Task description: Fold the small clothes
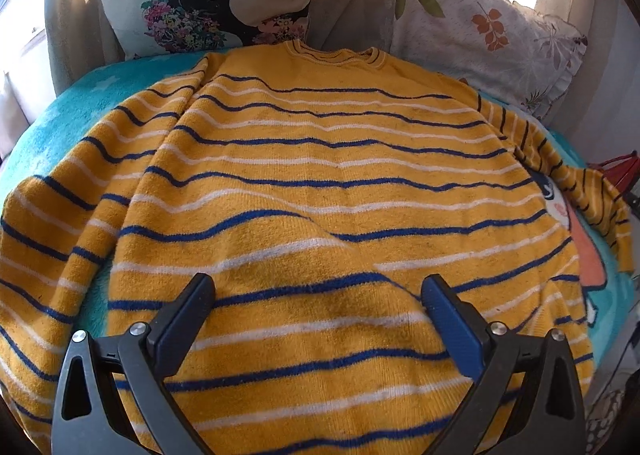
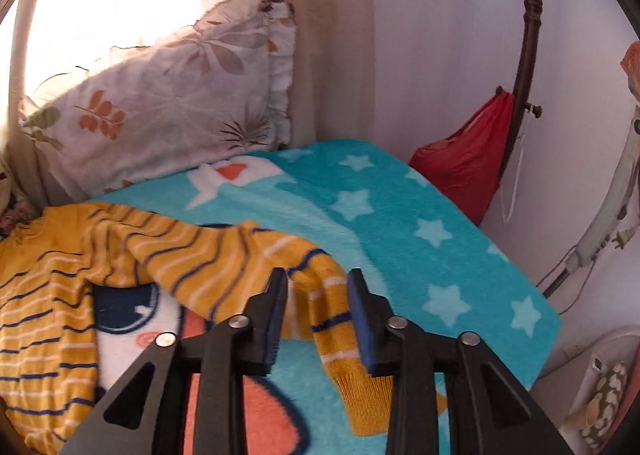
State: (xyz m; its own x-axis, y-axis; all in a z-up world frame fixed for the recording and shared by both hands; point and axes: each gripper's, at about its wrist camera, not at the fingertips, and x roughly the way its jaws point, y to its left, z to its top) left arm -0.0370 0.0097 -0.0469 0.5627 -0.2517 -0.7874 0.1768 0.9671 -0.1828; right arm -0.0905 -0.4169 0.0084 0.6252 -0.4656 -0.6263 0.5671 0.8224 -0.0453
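Sweater (image 1: 320,183) first: one small yellow knit with navy and white stripes lies spread flat on one turquoise fleece blanket (image 2: 400,215), its ribbed collar (image 1: 336,53) at the far side, toward the pillows. It has two sleeves. In the left wrist view one sleeve (image 1: 52,223) lies down the sweater's left side just beside the body, and the other runs off to the right across the blanket. In the right wrist view that second sleeve (image 2: 240,251) bends across the blanket's cartoon print, and its plain yellow cuff (image 2: 360,399) rests near the fingers of the right gripper.

Two hand-held grippers are in view, one per camera. The left gripper (image 1: 316,287) hangs over the lower middle of the sweater with its jaws wide apart and nothing between them; whether its tips touch the knit I cannot tell. The right gripper (image 2: 318,279) has its jaws partly apart, astride the sleeve near the cuff; the pads do not press on the cloth, and the sleeve lies loose on the blanket.

Two pillows lean behind the blanket: one floral pillow with a black figure (image 1: 208,3) and one frilled leaf-print pillow (image 2: 168,103). At least seven pale stars show on the blanket's right part. One red bag (image 2: 464,167) hangs from a dark wooden stand (image 2: 528,35) by the wall.
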